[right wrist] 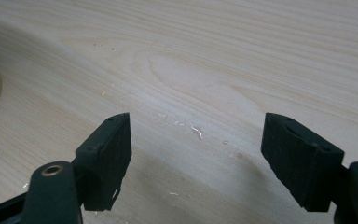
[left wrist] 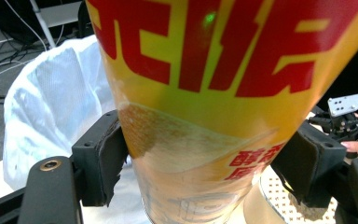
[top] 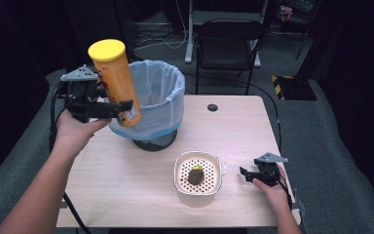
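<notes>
One can (top: 115, 80), nearly upright, is clamped in the left tongs (top: 108, 109) just beside the bin (top: 163, 100); right tongs (top: 249, 174) rest wide open, empty.

I see tall yellow chip can (top: 115, 83), yellow lid on, red print, tilted slightly, held aloft at table's 10 o'clock, against white-lined bin's (top: 168, 87) near rim.

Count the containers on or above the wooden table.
3: a yellow-lidded orange cardboard chip can, held in the left gripper beside the bin; a blue plastic-lined waste bin at the table's back left; a cream perforated basket near the front edge.
</notes>
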{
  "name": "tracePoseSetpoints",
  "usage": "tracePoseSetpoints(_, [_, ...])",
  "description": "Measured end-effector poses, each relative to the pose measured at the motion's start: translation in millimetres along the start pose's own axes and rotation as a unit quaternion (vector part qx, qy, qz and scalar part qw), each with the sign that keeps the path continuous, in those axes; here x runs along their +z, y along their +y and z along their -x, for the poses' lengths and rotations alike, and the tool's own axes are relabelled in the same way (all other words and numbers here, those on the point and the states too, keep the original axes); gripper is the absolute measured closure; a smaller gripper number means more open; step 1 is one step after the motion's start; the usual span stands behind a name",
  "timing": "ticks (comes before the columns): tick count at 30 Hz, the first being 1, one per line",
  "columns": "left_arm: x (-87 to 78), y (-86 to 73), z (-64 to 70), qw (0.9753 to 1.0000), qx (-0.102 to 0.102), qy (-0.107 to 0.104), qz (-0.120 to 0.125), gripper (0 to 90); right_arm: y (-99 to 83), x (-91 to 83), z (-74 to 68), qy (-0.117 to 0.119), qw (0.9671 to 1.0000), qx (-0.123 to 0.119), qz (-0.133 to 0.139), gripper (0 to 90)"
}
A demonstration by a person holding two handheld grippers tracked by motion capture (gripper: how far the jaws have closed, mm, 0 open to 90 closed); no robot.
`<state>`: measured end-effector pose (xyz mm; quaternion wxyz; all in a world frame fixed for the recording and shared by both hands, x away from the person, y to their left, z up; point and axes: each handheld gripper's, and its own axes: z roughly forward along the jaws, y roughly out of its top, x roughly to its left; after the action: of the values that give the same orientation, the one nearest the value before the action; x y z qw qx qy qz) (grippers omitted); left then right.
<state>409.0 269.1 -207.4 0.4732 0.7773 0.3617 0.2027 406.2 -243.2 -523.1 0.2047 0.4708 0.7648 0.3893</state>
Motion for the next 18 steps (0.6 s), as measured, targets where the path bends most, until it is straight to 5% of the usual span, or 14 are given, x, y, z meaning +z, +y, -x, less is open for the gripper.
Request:
tracePoseSetpoints(9, [11.5, 29.1, -1.8, 0.9999, 0.005, 0.013, 0.003, 24.0, -0.3, 1.8, -1.6, 0.002, 0.9999, -0.013, -0.002, 24.2])
tracePoseSetpoints(18, [40.5, 36.5, -15.8, 0.9991, -0.005, 0.041, 0.003, 24.0, 0.4, 2.4, -2.5, 0.003, 0.9999, -0.01, -0.004, 24.3])
